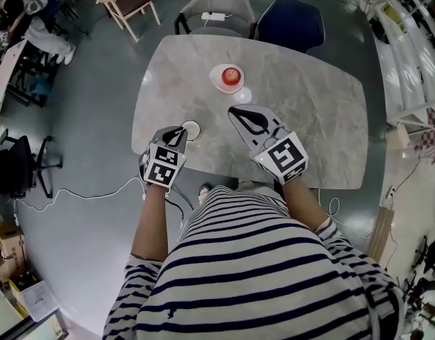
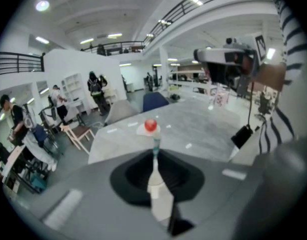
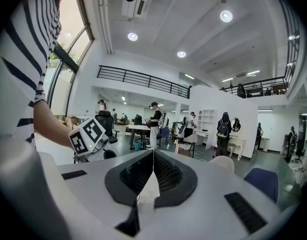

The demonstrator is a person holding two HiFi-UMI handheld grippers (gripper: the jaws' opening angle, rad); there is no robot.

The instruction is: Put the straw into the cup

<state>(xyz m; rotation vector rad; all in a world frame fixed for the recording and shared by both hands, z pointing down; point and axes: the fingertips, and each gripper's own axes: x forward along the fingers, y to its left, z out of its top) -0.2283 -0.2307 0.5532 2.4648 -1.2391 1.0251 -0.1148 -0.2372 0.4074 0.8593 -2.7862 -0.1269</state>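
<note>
My left gripper (image 1: 180,130) hovers at the near left edge of the marble table (image 1: 309,119), right beside a white-rimmed round cup (image 1: 191,130) seen from above. In the left gripper view the jaws (image 2: 156,153) are shut on a thin pale straw (image 2: 156,145) with a greenish tip that sticks out ahead of them. The cup itself is hidden in that view. My right gripper (image 1: 236,110) is over the table's middle, jaws shut with nothing between them (image 3: 153,155).
A red item on a white saucer (image 1: 227,77) stands at mid-table, with a small clear round thing (image 1: 243,95) just before it. A grey chair (image 1: 217,6) and a dark blue chair (image 1: 290,21) stand behind the table. A cable (image 1: 83,195) lies on the floor at left.
</note>
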